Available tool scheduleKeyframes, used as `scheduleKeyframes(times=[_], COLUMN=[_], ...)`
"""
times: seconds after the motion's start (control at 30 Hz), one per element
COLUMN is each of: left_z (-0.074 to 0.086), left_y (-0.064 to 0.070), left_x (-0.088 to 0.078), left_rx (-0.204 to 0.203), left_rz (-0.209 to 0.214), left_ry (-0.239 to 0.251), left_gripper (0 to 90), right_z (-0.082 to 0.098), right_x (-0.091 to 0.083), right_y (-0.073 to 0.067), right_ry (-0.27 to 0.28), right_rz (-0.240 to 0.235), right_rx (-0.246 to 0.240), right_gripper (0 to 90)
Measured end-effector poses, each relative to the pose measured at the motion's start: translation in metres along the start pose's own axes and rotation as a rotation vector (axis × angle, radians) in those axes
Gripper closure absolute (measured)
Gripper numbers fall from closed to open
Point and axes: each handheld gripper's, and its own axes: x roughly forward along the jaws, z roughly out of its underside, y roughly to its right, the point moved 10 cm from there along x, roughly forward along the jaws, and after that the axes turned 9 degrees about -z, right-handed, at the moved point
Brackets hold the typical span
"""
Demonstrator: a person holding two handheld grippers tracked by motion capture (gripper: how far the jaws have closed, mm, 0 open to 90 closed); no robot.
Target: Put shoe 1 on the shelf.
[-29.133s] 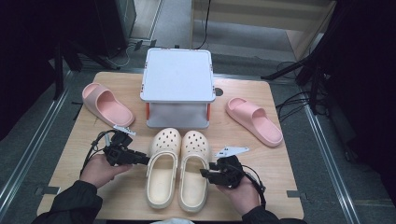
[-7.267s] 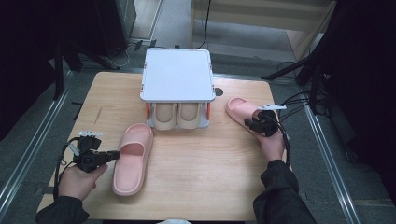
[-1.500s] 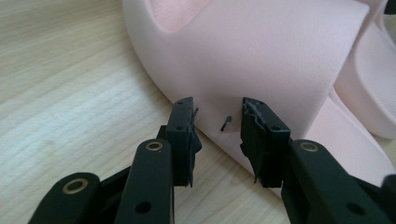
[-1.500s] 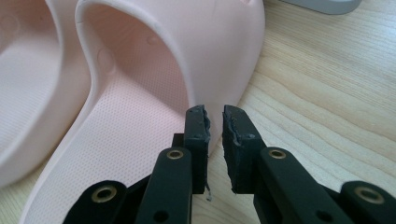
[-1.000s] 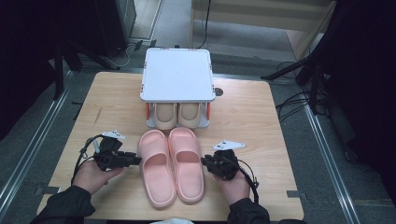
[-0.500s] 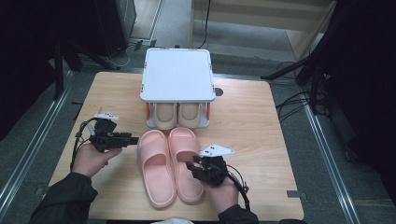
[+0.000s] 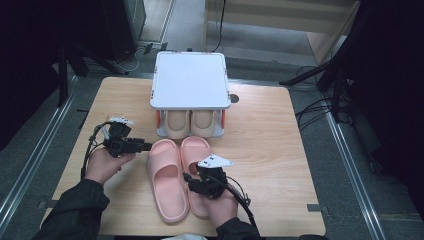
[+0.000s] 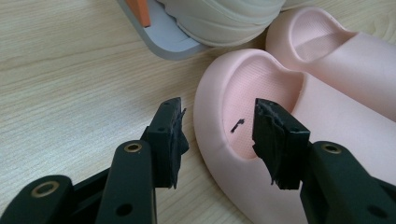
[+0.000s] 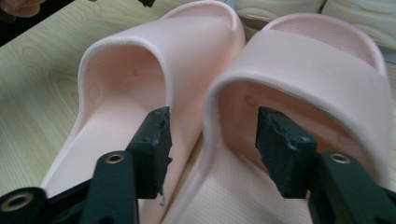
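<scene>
Heel of right slipper [image 7: 202,200] hidden under right gripper [image 7: 192,181], jaws just opened astride its strap edge; left gripper [image 7: 146,146] open beside left slipper [image 7: 167,182].

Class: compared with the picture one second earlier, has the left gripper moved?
Yes. The left gripper has moved up the table, closer to the grey rack.

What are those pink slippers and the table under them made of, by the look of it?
The pink slippers look like one-piece moulded foam or soft rubber: matte, thick rounded edges, fine dimpled texture on the footbed, no seams. The table looks like light wood or a wood-pattern laminate: pale grain lines run across a smooth, low-sheen top. Which of the two it is the pictures leave open.
</scene>
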Motion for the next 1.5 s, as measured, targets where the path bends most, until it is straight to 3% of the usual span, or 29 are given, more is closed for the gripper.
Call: scheduleKeyframes(times=[0.27, 0.53, 0.83, 1.03, 1.27, 1.5], left_z=[0.002, 0.003, 0.003, 0.004, 0.003, 0.003], left_y=[-0.003, -0.009, -0.012, -0.016, -0.017, -0.018], left_x=[-0.005, -0.007, -0.009, -0.01, -0.011, -0.012], left_rx=[-0.03, -0.054, -0.068, -0.081, -0.086, -0.089], left_rz=[0.007, 0.011, 0.009, 0.007, 0.005, 0.006], left_ry=[0.024, 0.029, 0.037, 0.042, 0.047, 0.049], left_gripper=[52.7, 52.8, 52.9, 53.2, 53.6, 53.7], right_z=[-0.006, -0.013, -0.016, -0.015, -0.015, -0.015], right_x=[0.021, 0.037, 0.04, 0.034, 0.031, 0.026], right_y=[-0.009, -0.007, -0.003, 0.0, 0.001, -0.001], right_ry=[0.004, 0.004, 0.005, -0.006, -0.014, -0.036], right_rz=[0.007, 0.069, 0.127, 0.136, 0.116, 0.107], right_rx=[0.025, 0.057, 0.056, 0.058, 0.075, 0.047], right_gripper=[37.6, 38.2, 51.0, 69.3, 73.8, 76.2])
